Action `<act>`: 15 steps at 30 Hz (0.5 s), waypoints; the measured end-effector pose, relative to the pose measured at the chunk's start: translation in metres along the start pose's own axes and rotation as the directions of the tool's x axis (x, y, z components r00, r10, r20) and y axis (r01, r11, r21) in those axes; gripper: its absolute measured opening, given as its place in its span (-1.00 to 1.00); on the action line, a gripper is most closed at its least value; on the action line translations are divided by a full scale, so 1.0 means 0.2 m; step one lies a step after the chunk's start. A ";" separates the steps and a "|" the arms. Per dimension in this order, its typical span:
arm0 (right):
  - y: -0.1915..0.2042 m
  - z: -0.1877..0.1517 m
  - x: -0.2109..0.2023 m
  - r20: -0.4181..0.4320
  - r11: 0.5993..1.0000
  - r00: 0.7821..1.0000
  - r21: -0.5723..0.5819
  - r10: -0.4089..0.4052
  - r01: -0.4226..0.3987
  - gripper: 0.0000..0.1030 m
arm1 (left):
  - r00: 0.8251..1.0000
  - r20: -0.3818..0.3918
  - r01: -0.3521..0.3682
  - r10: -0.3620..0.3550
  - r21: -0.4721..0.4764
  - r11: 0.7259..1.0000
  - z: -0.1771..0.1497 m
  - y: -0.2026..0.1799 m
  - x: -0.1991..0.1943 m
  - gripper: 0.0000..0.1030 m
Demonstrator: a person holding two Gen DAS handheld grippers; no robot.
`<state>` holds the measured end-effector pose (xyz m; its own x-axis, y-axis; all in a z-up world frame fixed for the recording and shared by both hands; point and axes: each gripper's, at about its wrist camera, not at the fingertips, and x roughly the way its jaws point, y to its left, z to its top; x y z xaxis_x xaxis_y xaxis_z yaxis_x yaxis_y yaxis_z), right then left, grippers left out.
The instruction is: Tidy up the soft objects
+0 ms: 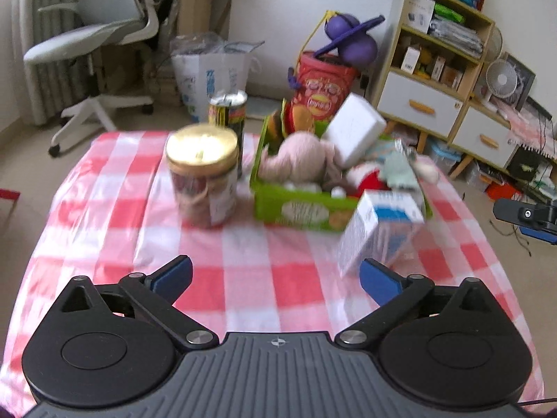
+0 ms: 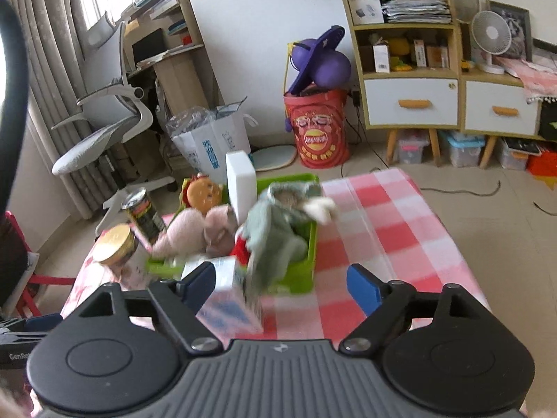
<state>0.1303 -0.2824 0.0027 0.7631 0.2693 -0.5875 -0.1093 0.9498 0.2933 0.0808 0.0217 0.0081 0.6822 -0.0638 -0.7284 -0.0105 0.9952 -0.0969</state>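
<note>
A green box on the red-checked tablecloth holds soft toys: a pink plush, a grey-green plush, a burger plush, a red plush and a white block. My left gripper is open and empty above the cloth, short of the box. My right gripper is open and empty, near the box's front.
A gold-lidded jar and a can stand left of the box. A blue-and-white carton stands at its front corner. An office chair, a red bin and a cabinet stand beyond the table.
</note>
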 end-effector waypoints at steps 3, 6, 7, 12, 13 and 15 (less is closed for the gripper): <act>0.03 -0.09 -0.05 -0.030 1.000 1.000 0.013 -0.009 0.009 0.22 | 1.000 -0.027 -0.014 0.014 -0.004 1.000 -0.06 0.00 -0.03 0.89; 0.08 -0.16 -0.07 -0.065 0.999 0.997 -0.008 -0.031 0.031 0.27 | 0.999 -0.045 -0.019 0.018 -0.013 1.000 -0.13 0.00 -0.06 0.89; 0.09 -0.18 -0.07 -0.071 0.999 0.997 -0.017 -0.038 0.037 0.28 | 0.998 -0.049 -0.027 0.027 -0.011 1.000 -0.15 0.00 -0.06 0.89; 0.15 -0.26 -0.10 -0.089 0.997 0.994 -0.054 -0.057 0.053 0.34 | 0.995 -0.064 -0.073 0.074 0.010 0.997 -0.18 -0.02 -0.08 0.89; 0.16 -0.27 -0.10 -0.093 0.996 0.994 -0.062 -0.062 0.056 0.35 | 0.995 -0.063 -0.078 0.079 0.012 0.997 -0.19 -0.02 -0.08 0.89; 0.18 -0.28 -0.09 -0.102 0.996 0.993 -0.066 -0.067 0.060 0.37 | 0.995 -0.058 -0.086 0.087 0.011 0.996 -0.19 -0.02 -0.10 0.89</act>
<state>0.0765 -0.2445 -0.0179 0.6999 0.2202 -0.6794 -0.1053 0.9727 0.2068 0.0399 0.0160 -0.0031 0.6349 0.0188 -0.7724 -0.0611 0.9978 -0.0260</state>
